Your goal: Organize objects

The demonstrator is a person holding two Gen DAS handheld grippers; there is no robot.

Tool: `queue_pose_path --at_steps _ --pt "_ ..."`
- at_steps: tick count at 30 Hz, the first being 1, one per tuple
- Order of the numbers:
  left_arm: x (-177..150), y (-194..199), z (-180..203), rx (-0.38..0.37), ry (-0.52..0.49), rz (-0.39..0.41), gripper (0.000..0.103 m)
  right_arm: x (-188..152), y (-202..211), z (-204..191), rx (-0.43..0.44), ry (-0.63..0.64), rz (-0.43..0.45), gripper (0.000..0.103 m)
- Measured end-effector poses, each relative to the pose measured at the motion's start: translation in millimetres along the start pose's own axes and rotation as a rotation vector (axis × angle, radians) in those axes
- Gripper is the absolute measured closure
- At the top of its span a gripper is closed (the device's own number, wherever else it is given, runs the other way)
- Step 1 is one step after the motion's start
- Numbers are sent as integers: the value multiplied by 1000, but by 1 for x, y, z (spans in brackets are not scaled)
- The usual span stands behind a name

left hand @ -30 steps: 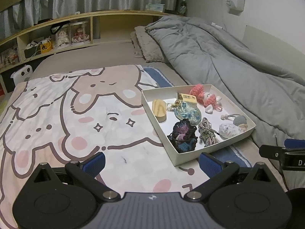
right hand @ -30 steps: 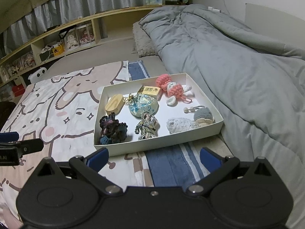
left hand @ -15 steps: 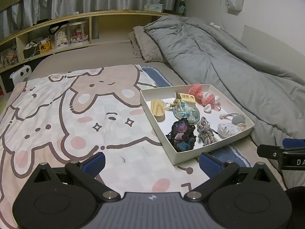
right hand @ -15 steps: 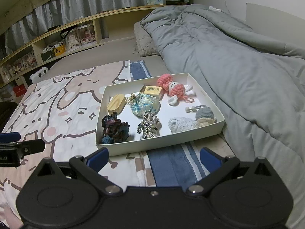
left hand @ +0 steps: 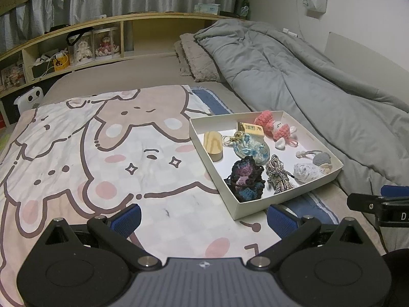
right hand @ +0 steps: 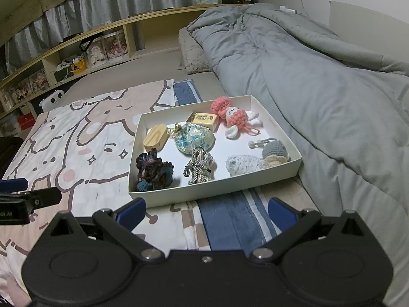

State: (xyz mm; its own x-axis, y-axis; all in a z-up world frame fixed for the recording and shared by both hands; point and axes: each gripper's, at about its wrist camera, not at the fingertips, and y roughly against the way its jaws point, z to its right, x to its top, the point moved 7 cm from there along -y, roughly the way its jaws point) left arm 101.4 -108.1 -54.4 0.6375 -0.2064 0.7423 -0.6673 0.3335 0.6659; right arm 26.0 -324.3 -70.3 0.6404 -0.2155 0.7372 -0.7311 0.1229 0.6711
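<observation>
On the bed, a shallow white cardboard box (right hand: 278, 171) sits at the edge of a cartoon-bear printed blanket (left hand: 107, 153), just beside a rumpled grey duvet (right hand: 319, 81). Every small thing I can see lies inside it: a pale oval wooden block (right hand: 155, 138), a small gold box (right hand: 203, 119), a pink crocheted doll (right hand: 234, 115), a glossy blue-and-white pouch with a gold clasp (right hand: 195, 138), a dark purple-and-blue crocheted piece (right hand: 153, 172), a knotted bundle of grey-and-cream cord (right hand: 199, 166), a white crocheted lump (right hand: 241, 163) and a grey crocheted charm with a hair tie (right hand: 273, 149). None lies loose on the blanket or the duvet. The left gripper (left hand: 203, 221) and the right gripper (right hand: 207, 212) both hover short of the box with jaws spread wide and nothing between them. This fits either a box already filled, or one waiting to be emptied and sorted elsewhere; I cannot tell which.
</observation>
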Motion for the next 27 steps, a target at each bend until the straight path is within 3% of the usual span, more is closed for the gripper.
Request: queue_pose_path --at_steps 27 --pt "-1 0 0 -2 0 -1 0 2 1 1 10 -7 5 0"
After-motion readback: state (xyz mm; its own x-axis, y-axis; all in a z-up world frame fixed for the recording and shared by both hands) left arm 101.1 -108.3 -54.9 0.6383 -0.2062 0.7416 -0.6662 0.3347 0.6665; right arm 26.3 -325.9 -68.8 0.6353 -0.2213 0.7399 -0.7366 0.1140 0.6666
